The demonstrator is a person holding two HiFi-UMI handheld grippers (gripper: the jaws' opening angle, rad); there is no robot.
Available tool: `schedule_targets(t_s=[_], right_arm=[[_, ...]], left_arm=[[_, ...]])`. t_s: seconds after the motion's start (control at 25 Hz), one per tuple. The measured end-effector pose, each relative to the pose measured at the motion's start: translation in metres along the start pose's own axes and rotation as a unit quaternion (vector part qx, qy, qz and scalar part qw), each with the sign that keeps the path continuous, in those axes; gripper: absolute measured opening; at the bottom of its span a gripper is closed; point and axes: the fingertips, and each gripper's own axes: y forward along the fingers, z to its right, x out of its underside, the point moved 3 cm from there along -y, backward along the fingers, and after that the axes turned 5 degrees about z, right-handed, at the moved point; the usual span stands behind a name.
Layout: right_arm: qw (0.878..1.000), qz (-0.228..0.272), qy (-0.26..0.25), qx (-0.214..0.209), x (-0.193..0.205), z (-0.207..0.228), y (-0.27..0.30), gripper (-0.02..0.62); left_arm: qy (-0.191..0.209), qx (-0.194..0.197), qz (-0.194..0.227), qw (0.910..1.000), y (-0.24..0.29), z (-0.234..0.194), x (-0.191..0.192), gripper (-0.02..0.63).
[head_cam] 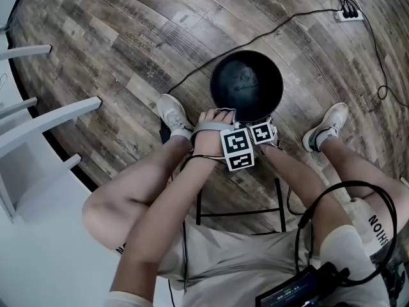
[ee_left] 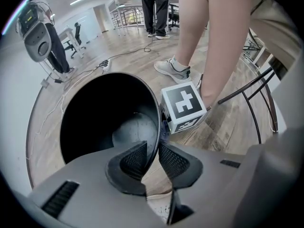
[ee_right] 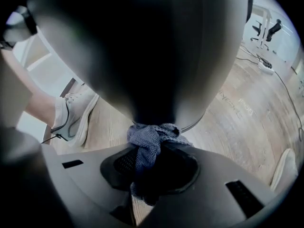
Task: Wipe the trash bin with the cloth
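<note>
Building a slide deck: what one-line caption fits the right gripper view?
Right gripper holds a bunched greyish cloth against the outside of the black trash bin.

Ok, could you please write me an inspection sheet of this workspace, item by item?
Surface: wooden plank floor.
Job's things: black trash bin stands on the floor with its top open, nothing seen inside; blue-grey cloth is bunched against its outer wall.
Clutter: nothing seen.
Grippers: left hand-held gripper clamps the bin's rim, one pad inside and one outside; right hand-held gripper is shut on the cloth.
Cables: black cable runs across the floor to a power strip.
Surroundings: white furniture at the left of the head view; the person's shoes on either side of the bin.
</note>
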Motion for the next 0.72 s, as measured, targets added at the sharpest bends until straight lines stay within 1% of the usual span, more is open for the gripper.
schedule_targets(t_s=[0.12,0.32,0.4,0.48,0.56,0.72], right_arm=[[1.000,-0.014,0.002,-0.003,0.003,0.003,0.011,0.077],[0.998,-0.037,-0.039,-0.022,0.006,0.002,0.008,0.077],[0.998,-0.044,-0.041,-0.024,0.009,0.003,0.000,0.077],[0.998,-0.041,-0.037,-0.028,0.010,0.002,-0.013,0.077],[0.998,-0.030,-0.033,-0.043,0.009,-0.003,-0.027,0.077],[0.998,-0.013,-0.015,-0.060,0.008,-0.009,-0.057,0.077]], left_arm=[[0.001,-0.001,-0.001,1.0000,0.001,0.000,0.000,0.087],[-0.007,0.001,-0.004,1.0000,0.002,0.001,0.001,0.087],[-0.009,0.001,-0.003,1.0000,0.002,0.000,0.001,0.087],[-0.012,0.002,0.000,0.9999,0.002,0.001,0.001,0.087],[-0.013,0.005,0.007,0.9999,0.001,0.004,0.001,0.087],[0.003,0.007,0.007,0.9999,-0.002,0.005,0.003,0.129]])
